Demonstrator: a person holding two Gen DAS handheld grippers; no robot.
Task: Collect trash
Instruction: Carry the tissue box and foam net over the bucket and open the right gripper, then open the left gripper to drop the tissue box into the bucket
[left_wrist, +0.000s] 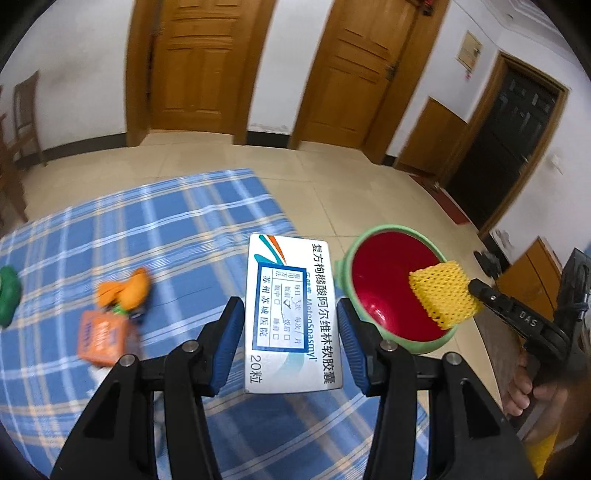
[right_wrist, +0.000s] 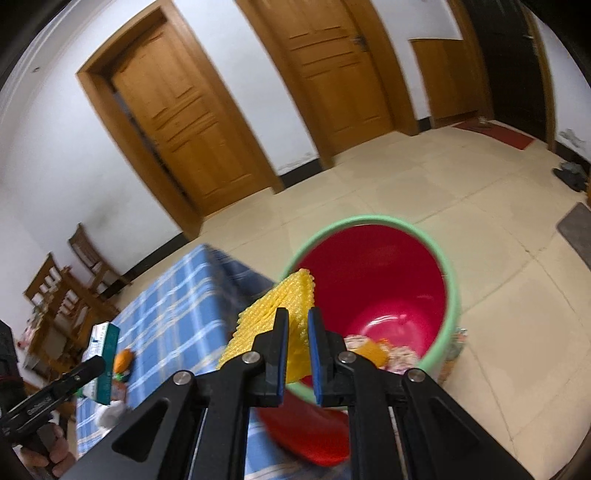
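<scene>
**Both tools gripping trash beside the red bin**

The left tool is clamping a white medicine box across its width, blue pads pressing on both long sides, and holding it up over the near corner of the counter, which is wearing a blue plaid cloth. The right tool is clenched tight on a piece of yellow foam netting, its pads nearly meeting with the mesh pinched between them; the netting is hanging over the open mouth of the bin.

The bin, red inside with a pale green rim, is standing on the tiled floor just beside the counter's edge, and some crumpled wrappers are lying at its bottom. In the left view the same netting is showing above the bin's rim, with the right tool's black fingers reaching in from the side.

On the cloth, well apart from the bin, an orange carton and an orange soft item are lying close together, blurred. A green object is sitting at the far left edge.
</scene>
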